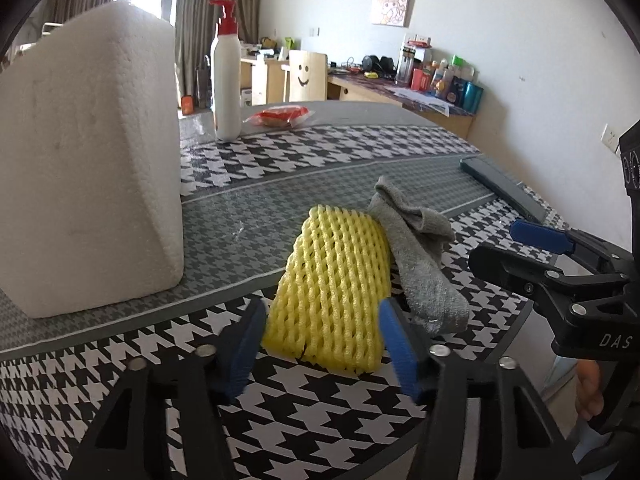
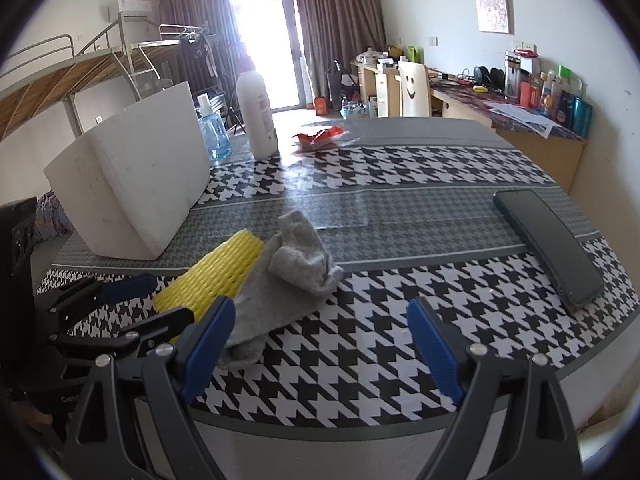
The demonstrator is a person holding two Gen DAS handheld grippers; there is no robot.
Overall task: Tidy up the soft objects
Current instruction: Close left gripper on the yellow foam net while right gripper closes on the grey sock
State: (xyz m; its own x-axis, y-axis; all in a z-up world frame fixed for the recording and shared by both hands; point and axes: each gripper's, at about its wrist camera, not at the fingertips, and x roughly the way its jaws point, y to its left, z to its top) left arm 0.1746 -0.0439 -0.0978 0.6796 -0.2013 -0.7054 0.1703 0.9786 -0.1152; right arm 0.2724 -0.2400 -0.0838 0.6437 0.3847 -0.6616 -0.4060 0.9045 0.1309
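Observation:
A yellow foam net sleeve (image 1: pixel 332 280) (image 2: pixel 216 272) lies flat on the houndstooth table (image 1: pixel 320 412). A crumpled grey sock (image 1: pixel 420 264) (image 2: pixel 292 276) rests against its right side. My left gripper (image 1: pixel 320 344) (image 2: pixel 168 298) straddles the near end of the net, its blue pads close beside both edges. The net shows no squeeze, so the jaws read as open. My right gripper (image 2: pixel 320 344) (image 1: pixel 508 248) stands wide open to the right of the sock, just above the table, with nothing between its fingers.
A big white foam box (image 1: pixel 88 160) (image 2: pixel 136 184) stands to the left. Behind it are a white pump bottle (image 1: pixel 226 80), a blue bottle (image 2: pixel 214 132) and a red packet (image 1: pixel 280 116). A dark flat case (image 2: pixel 552 244) lies at the right edge.

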